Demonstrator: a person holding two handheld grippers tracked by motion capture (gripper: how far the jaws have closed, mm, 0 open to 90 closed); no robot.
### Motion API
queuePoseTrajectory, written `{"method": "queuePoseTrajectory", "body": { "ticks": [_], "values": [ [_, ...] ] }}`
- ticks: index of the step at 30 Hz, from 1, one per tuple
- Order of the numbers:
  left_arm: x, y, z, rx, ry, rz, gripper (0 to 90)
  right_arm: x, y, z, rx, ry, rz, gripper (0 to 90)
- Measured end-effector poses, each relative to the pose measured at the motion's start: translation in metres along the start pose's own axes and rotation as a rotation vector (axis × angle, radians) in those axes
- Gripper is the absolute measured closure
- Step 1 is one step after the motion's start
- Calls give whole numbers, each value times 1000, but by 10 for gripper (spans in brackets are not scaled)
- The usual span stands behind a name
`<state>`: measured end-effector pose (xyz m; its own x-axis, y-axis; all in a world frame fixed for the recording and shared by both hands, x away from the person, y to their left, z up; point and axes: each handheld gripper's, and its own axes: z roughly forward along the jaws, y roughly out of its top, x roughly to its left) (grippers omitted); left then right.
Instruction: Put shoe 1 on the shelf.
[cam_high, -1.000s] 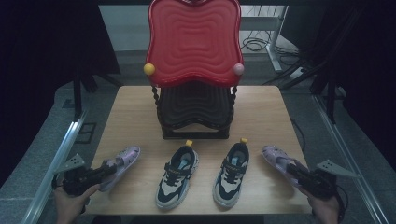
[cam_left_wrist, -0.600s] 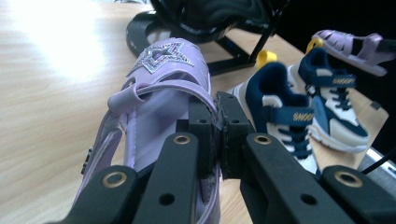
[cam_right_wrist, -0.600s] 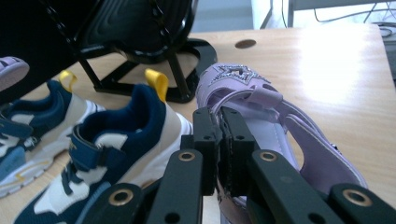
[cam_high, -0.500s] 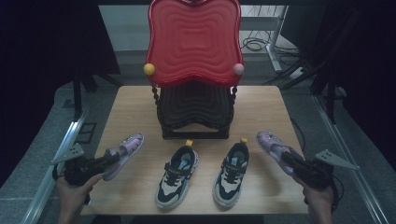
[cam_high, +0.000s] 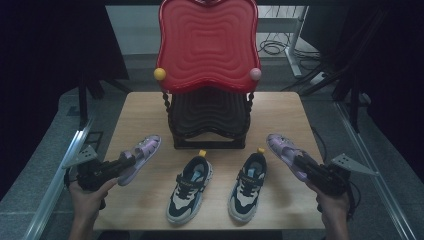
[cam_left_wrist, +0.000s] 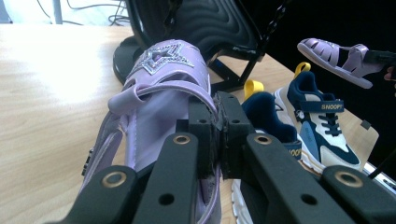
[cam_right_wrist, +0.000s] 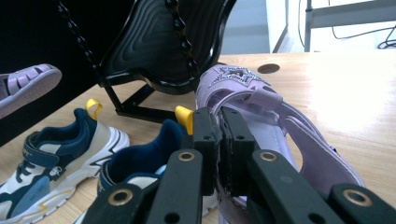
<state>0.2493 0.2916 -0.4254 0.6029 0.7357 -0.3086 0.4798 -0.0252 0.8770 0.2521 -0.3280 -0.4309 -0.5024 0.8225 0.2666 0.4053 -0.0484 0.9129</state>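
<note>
Two purple sandals — my left gripper (cam_high: 126, 162) pinches one (cam_high: 140, 157) at lower left, my right gripper (cam_high: 301, 165) the other (cam_high: 283, 148) at lower right — flank two sneakers (cam_high: 190, 194) at bottom centre.

The middle of the table (cam_high: 145, 112) was blocked by the black shoe rack (cam_high: 209, 117), with its red top tray (cam_high: 207, 45) standing high over it. In front of the rack, two sneakers (cam_high: 190, 187) (cam_high: 248, 185) were placed side by side, with a narrow bare strip left between them. Wide bare wood was left on both sides of the rack, and passage was possible there.
</note>
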Motion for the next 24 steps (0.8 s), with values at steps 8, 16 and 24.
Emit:
{"method": "queuePoseTrajectory", "body": {
  "ticks": [8,16,24],
  "values": [
    [-7,9,6,-17,-12,20,862,9,7,5,-37,21,2,859],
    [-15,15,20,-2,-35,46,862,20,11,14,-40,53,-14,859],
    [-19,19,25,-17,-51,50,862,29,13,23,-29,86,-35,859]
  ]
}}
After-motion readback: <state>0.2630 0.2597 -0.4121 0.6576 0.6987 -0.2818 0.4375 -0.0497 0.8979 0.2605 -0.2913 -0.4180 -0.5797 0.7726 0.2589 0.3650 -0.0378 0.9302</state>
